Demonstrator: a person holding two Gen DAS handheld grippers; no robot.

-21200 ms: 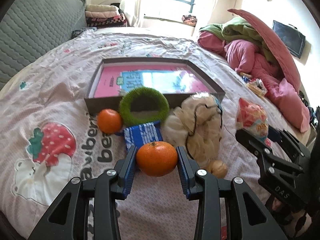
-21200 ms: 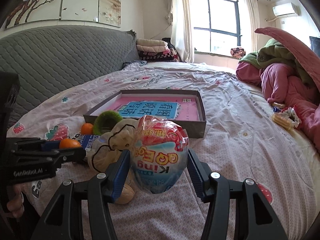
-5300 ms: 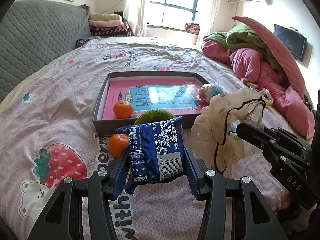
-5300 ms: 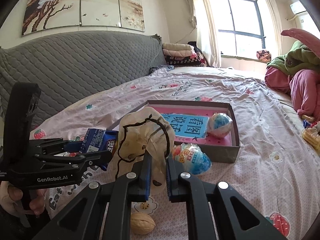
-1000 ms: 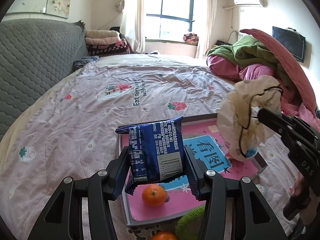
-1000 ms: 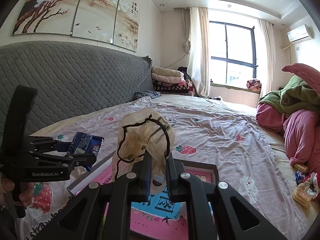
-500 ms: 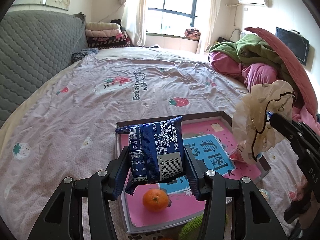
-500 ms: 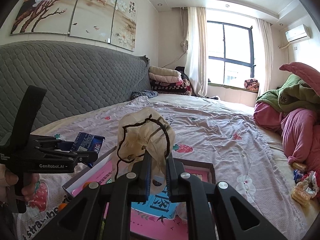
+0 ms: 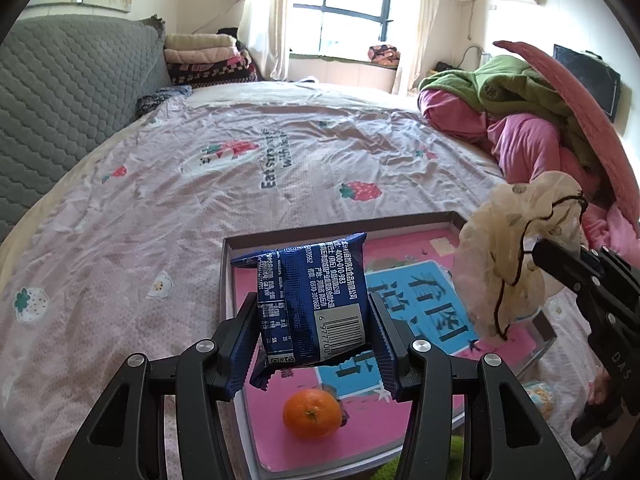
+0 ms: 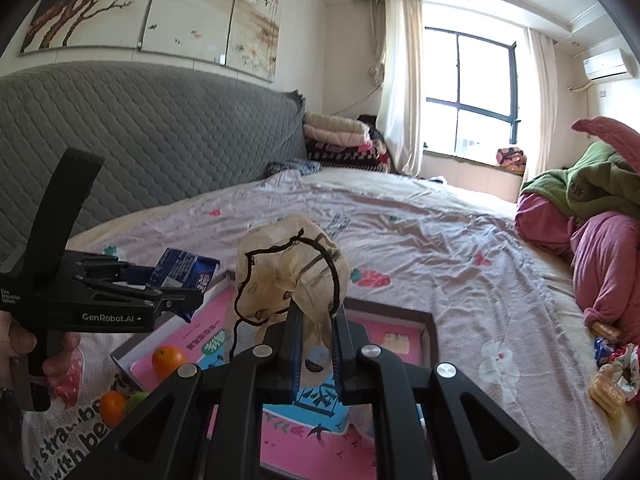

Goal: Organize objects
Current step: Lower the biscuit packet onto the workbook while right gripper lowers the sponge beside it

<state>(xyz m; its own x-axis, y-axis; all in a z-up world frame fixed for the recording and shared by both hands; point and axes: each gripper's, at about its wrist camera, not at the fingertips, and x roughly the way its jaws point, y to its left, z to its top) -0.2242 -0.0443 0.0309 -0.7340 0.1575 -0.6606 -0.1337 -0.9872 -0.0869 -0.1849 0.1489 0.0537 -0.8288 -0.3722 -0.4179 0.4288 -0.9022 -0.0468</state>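
Across the bed's wrinkled sheet lies wide open cloth beyond the shallow grey-rimmed box. Above it, left gripper clamps a glossy blue packet; right gripper pinches a crumpled beige mesh pouf. One round orange sits inside.

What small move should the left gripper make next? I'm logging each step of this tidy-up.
Probably lower a little and open: the left gripper grips the blue snack packet above the pink-lined box, with bare floor beside the orange already inside.
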